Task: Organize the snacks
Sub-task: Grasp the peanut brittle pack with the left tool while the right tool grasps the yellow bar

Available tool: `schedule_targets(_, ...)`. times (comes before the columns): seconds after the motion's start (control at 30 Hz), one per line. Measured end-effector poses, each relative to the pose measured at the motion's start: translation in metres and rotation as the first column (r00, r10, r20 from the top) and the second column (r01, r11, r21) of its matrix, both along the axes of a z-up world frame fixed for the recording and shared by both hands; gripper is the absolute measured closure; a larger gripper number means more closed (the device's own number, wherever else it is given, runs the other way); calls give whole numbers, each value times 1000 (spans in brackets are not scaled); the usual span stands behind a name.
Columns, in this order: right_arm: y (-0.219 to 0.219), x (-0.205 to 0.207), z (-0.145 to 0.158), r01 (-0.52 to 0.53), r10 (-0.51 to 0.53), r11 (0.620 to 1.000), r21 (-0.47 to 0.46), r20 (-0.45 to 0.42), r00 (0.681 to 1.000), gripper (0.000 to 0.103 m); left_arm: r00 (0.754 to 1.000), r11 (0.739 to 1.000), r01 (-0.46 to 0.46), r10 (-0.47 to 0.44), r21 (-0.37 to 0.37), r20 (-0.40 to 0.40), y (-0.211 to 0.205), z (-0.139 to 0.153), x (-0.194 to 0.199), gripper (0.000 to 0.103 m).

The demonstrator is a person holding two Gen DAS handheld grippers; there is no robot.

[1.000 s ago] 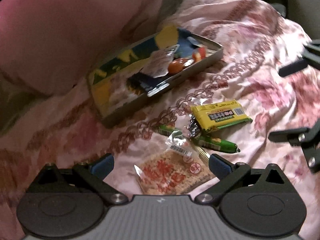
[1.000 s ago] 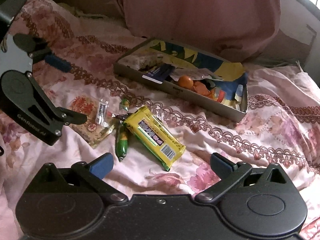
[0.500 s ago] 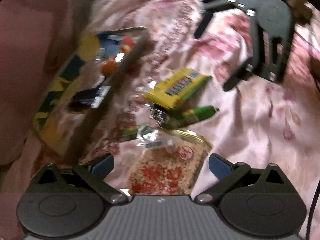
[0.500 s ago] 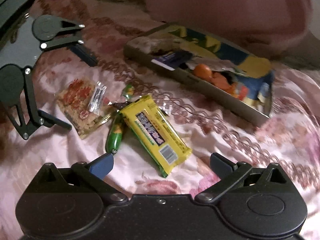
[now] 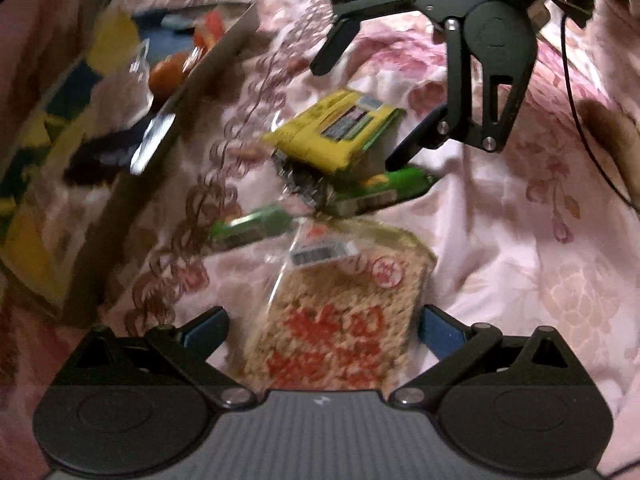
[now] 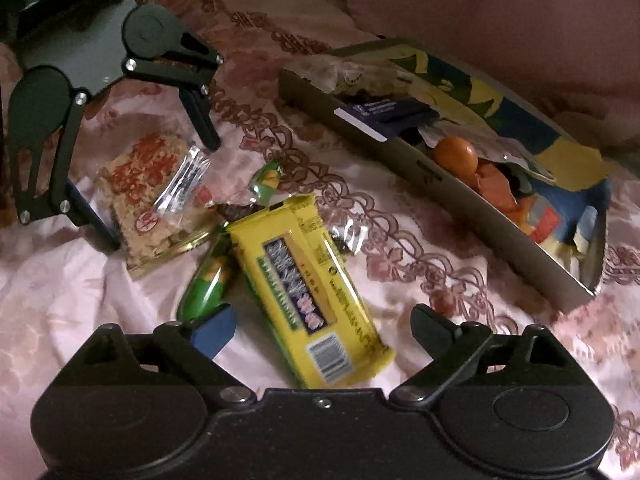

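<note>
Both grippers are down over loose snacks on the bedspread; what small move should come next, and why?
Probably finish closing the right gripper on the yellow wrapped bar: its jaws are closing, the bar lies between them untouched, and the open printed box waits nearby.

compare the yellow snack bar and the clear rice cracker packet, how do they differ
The yellow snack bar has an opaque yellow wrapper with a dark label; the rice cracker packet is clear with red print, its contents visible. The bar is long and narrow, the packet squarer. The bar overlaps a green candy; the packet lies flat on the bedspread. Both are sealed and outside the box.
</note>
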State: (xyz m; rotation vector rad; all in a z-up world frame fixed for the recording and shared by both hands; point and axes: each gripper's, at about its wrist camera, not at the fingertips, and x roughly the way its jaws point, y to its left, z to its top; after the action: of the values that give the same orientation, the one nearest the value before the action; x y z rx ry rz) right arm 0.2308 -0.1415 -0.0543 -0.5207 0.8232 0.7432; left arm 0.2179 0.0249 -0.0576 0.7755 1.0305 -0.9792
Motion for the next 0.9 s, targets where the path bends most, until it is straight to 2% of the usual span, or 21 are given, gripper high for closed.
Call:
schedule_targets(0.1,0,7,-3,-18,18,1000,19,-18,1000,13,998,999,-41,39,-24,-55,8,-4,8,0)
schedule_targets(0.33,-2,8,-2,-8,12,999,51,-77,997,31,993,994,-106,105,-10,-49,8,-2,5,4)
schedule_targets(0.37,-2,8,-1,4,0,999,52,-81,997,35,992,993,-122,121,-7,-45,8,0,2,4)
schedule_targets(0.57,-5,6,2,113,-109,993,29,-113,988,39,967,967,-252,253,31,-40,3,8,-4,12)
schedule_targets(0.67,-8,2,4,190,-187,982,10,-143,972,39,923,926,-375,378,52,-66,1,12,-4,13)
schedule_targets(0.77,-15,0,5,282,-275,959,13,-176,945,39,839,848,-524,530,75,-125,2,13,2,13)
schedule_targets(0.9,-23,-3,7,392,-375,919,31,-232,898,39,735,754,-653,655,76,-178,2,15,2,14)
